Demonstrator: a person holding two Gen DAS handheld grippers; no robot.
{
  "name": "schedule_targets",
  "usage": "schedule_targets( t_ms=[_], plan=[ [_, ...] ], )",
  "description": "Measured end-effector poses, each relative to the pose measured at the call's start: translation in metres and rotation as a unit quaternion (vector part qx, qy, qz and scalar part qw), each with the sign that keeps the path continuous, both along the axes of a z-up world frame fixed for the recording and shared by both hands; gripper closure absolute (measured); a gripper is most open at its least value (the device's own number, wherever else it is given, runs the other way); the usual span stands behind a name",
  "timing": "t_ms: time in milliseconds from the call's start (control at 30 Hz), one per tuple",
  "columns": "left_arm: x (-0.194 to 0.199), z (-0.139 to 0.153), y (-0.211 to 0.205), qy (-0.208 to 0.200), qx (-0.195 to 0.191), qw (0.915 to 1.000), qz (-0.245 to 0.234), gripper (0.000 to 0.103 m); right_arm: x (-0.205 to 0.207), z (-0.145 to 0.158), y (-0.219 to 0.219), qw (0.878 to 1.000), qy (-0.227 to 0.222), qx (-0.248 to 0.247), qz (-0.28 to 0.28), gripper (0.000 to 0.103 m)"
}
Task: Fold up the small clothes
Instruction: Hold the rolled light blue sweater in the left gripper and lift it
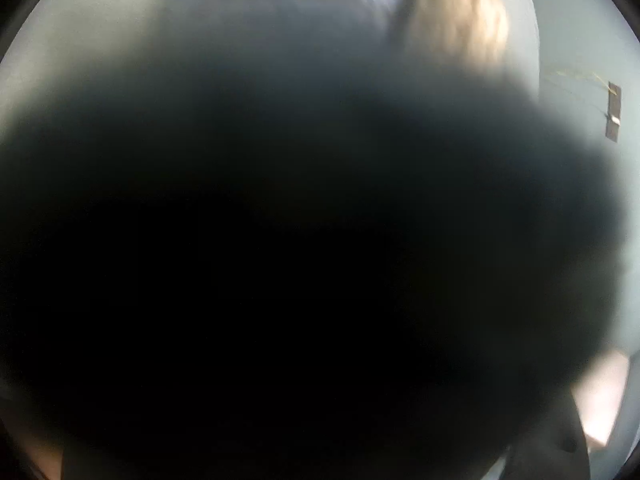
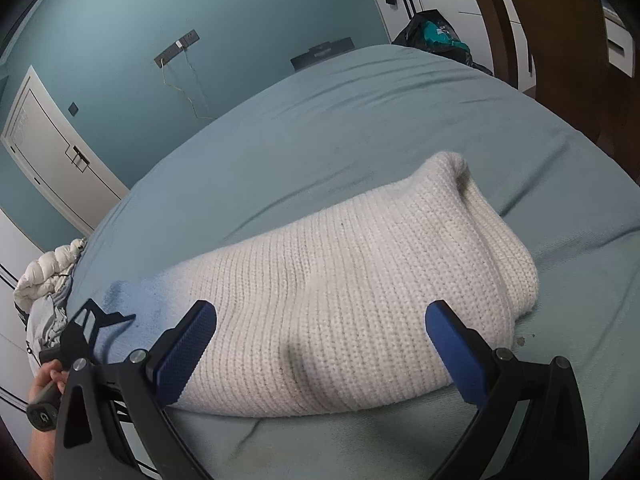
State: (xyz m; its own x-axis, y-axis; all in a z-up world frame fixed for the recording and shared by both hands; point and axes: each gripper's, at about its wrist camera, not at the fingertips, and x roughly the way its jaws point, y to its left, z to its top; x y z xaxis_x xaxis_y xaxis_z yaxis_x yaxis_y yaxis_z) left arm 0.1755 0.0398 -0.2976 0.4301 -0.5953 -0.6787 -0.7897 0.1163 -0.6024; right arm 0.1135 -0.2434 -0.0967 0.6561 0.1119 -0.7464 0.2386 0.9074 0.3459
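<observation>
The white knit garment (image 2: 352,292) lies on the bed (image 2: 320,128), long axis running away rightward, directly between the spread-open right hand-held gripper (image 2: 320,344) fingers, the nearer one; the left's state is hidden by blur.

Bed (image 2: 360,120) w/ teal sheet — white knit garment (image 2: 360,292) lies folded on it, near front edge.

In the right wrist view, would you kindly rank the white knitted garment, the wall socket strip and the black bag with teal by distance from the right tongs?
1. White knitted garment: on the bed, directly between the open right tongs.
2. Black bag with teal: beyond the bed's far edge, upper right.
3. Wall socket strip: on the far teal wall, upper left.

The last two are close to call.
</observation>
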Motion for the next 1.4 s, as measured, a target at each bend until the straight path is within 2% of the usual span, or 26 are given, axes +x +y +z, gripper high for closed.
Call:
schedule_targets(
  t_ms=[67,100,133,233,367,467,533,567,633,733,800,833,867,900,933,967,1000,1033,1067,1133,1167,1200,1300,1333,1367,1400],
  plan=[
    [-0.005,0.003,0.002,-0.004,-0.008,0.9999,0.012,0.029,0.003,-0.001,0.003,1.0,0.001,-0.011,0.001,0.001],
    [-0.007,0.007,0.002,-0.013,-0.008,0.9998,0.015,0.042,0.004,-0.001,0.004,1.0,0.001,-0.016,-0.001,0.001],
    [-0.007,0.012,0.002,-0.022,-0.004,0.9997,0.014,0.05,0.005,-0.001,0.005,1.0,-0.002,-0.029,-0.004,0.001],
    [-0.002,0.042,-0.007,-0.059,0.049,0.9968,-0.021,0.056,0.01,0.0,0.011,0.998,-0.002,-0.07,-0.008,0.001],
    [-0.003,0.091,-0.021,-0.114,0.117,0.9843,-0.066,0.057,0.02,-0.014,0.023,0.994,0.036,-0.107,0.014,0.001],
    [-0.011,0.135,-0.036,-0.161,0.19,0.963,-0.104,0.057,0.02,-0.016,0.032,0.989,0.049,-0.133,0.031,0.001],
    [-0.019,0.168,-0.05,-0.195,0.249,0.939,-0.135,0.057,0.018,-0.016,0.04,0.987,0.053,-0.142,0.049,0.001],
    [-0.022,0.176,-0.053,-0.205,0.265,0.9316,-0.143,0.057,0.016,-0.013,0.042,0.987,0.05,-0.144,0.052,0.001],
    [-0.029,0.198,-0.061,-0.229,0.299,0.9118,-0.162,0.057,0.006,0.004,0.057,0.984,0.015,-0.168,0.061,0.001],
    [-0.038,0.213,-0.072,-0.249,0.331,0.8938,-0.172,0.057,-0.008,0.028,0.088,0.976,-0.065,-0.19,0.088,0.001],
    [-0.044,0.218,-0.088,-0.26,0.362,0.8764,-0.182,0.057,-0.008,0.025,0.111,0.971,-0.079,-0.198,0.103,0.001],
    [-0.054,0.217,-0.097,-0.262,0.376,0.8683,-0.19,0.057,-0.004,0.019,0.119,0.971,-0.069,-0.2,0.114,0.001],
    [-0.055,0.217,-0.109,-0.262,0.405,0.8519,-0.205,0.057,0.0,0.008,0.127,0.971,-0.058,-0.201,0.12,0.001],
    [-0.047,0.224,-0.109,-0.262,0.419,0.8428,-0.214,0.057,0.004,0.001,0.128,0.972,-0.053,-0.193,0.125,0.001],
    [-0.045,0.221,-0.123,-0.259,0.438,0.8287,-0.233,0.057,0.009,-0.012,0.126,0.975,-0.034,-0.172,0.137,0.001],
    [-0.045,0.219,-0.127,-0.257,0.448,0.8209,-0.244,0.057,0.015,-0.024,0.123,0.978,-0.008,-0.15,0.147,0.001],
    [-0.042,0.218,-0.143,-0.259,0.471,0.8031,-0.258,0.056,0.023,-0.037,0.118,0.98,0.027,-0.122,0.153,0.001],
    [-0.041,0.219,-0.16,-0.265,0.5,0.7792,-0.271,0.056,0.026,-0.046,0.116,0.979,0.047,-0.118,0.158,0.001],
    [-0.042,0.22,-0.169,-0.268,0.514,0.7656,-0.279,0.056,0.025,-0.046,0.119,0.976,0.046,-0.137,0.164,0.001],
    [-0.045,0.227,-0.202,-0.283,0.553,0.7211,-0.306,0.056,0.022,-0.044,0.122,0.973,0.054,-0.154,0.164,0.001],
    [-0.052,0.235,-0.21,-0.289,0.566,0.7061,-0.313,0.056,0.022,-0.043,0.121,0.973,0.056,-0.15,0.163,0.001],
    [-0.056,0.237,-0.225,-0.3,0.582,0.685,-0.319,0.056,0.022,-0.041,0.117,0.974,0.061,-0.142,0.166,0.001],
    [-0.064,0.242,-0.258,-0.318,0.612,0.64,-0.339,0.056,0.037,-0.027,0.095,0.967,0.107,-0.087,0.212,0.001],
    [-0.065,0.242,-0.267,-0.321,0.618,0.6293,-0.345,0.056,0.038,-0.019,0.081,0.966,0.113,-0.045,0.229,0.001],
    [-0.066,0.241,-0.277,-0.324,0.627,0.6137,-0.354,0.056,0.034,-0.008,0.059,0.967,0.112,0.007,0.23,0.001],
    [-0.066,0.239,-0.288,-0.327,0.634,0.6011,-0.36,0.056,0.031,-0.001,0.044,0.968,0.108,0.032,0.223,0.001]
  ],
)
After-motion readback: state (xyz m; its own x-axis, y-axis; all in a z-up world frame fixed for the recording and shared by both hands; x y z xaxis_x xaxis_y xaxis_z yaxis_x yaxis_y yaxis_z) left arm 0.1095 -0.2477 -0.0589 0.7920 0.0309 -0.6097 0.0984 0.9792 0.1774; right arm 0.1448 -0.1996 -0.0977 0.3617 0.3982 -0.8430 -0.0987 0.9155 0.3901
